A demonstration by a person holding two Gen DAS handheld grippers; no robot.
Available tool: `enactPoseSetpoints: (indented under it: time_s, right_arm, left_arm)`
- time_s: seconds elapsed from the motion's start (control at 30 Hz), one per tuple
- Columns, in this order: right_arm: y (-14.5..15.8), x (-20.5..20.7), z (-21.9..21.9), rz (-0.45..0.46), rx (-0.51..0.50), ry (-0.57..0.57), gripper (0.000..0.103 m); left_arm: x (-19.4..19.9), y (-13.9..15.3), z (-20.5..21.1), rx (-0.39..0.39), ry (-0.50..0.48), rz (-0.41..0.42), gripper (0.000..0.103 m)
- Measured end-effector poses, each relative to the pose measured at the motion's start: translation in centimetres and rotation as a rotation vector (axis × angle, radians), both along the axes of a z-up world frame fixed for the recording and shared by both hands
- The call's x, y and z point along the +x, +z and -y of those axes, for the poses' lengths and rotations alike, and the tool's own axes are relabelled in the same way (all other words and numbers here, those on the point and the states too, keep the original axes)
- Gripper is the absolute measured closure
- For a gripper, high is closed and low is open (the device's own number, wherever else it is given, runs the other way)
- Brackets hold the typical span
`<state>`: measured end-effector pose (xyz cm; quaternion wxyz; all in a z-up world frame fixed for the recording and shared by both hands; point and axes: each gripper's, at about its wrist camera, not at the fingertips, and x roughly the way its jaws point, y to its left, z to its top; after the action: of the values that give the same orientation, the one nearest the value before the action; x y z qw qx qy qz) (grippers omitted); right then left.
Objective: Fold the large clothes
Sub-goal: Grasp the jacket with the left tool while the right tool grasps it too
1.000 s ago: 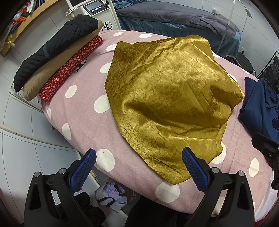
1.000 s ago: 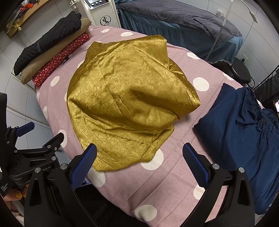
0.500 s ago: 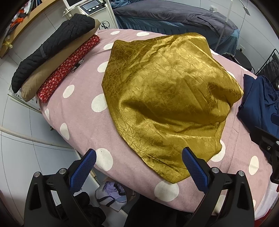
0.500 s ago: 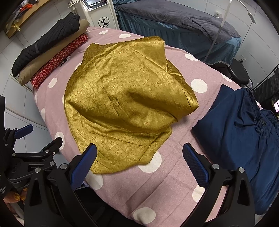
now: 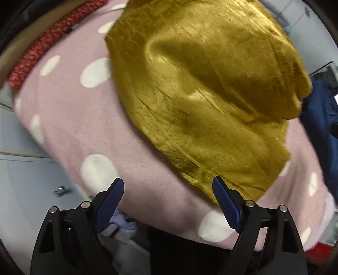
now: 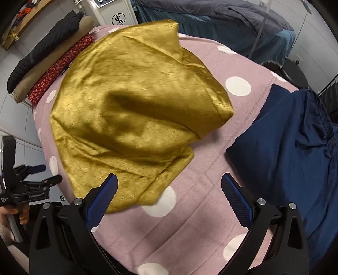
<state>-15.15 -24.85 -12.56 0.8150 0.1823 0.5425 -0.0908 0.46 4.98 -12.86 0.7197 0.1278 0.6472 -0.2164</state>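
Note:
A shiny gold cloth (image 5: 202,88) (image 6: 131,110) lies loosely bunched on a pink bed cover with white dots (image 5: 69,110) (image 6: 211,190). My left gripper (image 5: 168,190) hangs low over the near edge of the bed, just short of the cloth's near corner. Its jaws are closing, and only bare pink cover shows between the blue pads. My right gripper (image 6: 169,188) stands open above the cloth's near right corner, with nothing pressed between its pads. In the right wrist view the left gripper (image 6: 38,175) shows at the far left, held by a hand.
A dark blue garment (image 6: 295,148) (image 5: 323,127) lies on the bed to the right. A black, a tan and a red patterned roll (image 6: 59,65) are stacked along the far left edge. Another bed with grey bedding (image 6: 221,19) stands behind. The floor (image 5: 31,179) lies left.
Both grippers have dropped closer to the bed, so the gold cloth looks larger. The left gripper's jaws have narrowed a little. The cloth has not moved.

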Motion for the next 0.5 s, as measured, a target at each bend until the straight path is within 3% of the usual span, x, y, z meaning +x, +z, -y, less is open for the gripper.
enactPoseSetpoints:
  time_s: [0.1, 0.17, 0.3, 0.37, 0.4, 0.43, 0.47, 0.5]
  right_arm:
    - [-1.7, 1.0, 3.3, 0.015, 0.031, -0.015, 0.006]
    - [-3.0, 2.4, 5.1, 0.013, 0.041, -0.022, 0.006]
    - [-5.1, 5.9, 7.5, 0.022, 0.048, -0.007, 0.006]
    - [-6.6, 7.6, 7.9, 0.011, 0.084, 0.007, 0.008]
    - [-7.4, 8.4, 7.9, 0.001, 0.094, 0.005, 0.013]
    - [-7.9, 8.8, 7.7, 0.002, 0.118, 0.006, 0.038]
    - [-8.3, 9.3, 7.5, -0.008, 0.147, 0.004, 0.068]
    - [-8.5, 9.6, 7.1, -0.022, 0.156, -0.004, 0.08]
  left_arm:
    - [-0.3, -1.2, -0.1, -0.144, -0.001, -0.091, 0.018]
    - [-0.7, -2.2, 0.5, -0.198, -0.002, -0.139, 0.014]
    - [-2.3, -5.5, 4.0, -0.21, -0.091, -0.26, 0.014]
    - [-2.7, -6.2, 5.4, -0.169, -0.125, -0.239, 0.015]
    - [-2.7, -6.3, 6.1, -0.145, -0.132, -0.211, 0.015]
    - [-2.6, -6.2, 6.8, -0.119, -0.135, -0.186, 0.015]
    - [-2.6, -6.0, 7.2, -0.101, -0.139, -0.168, 0.023]
    - [-2.5, -5.5, 7.6, -0.075, -0.156, -0.127, 0.043]
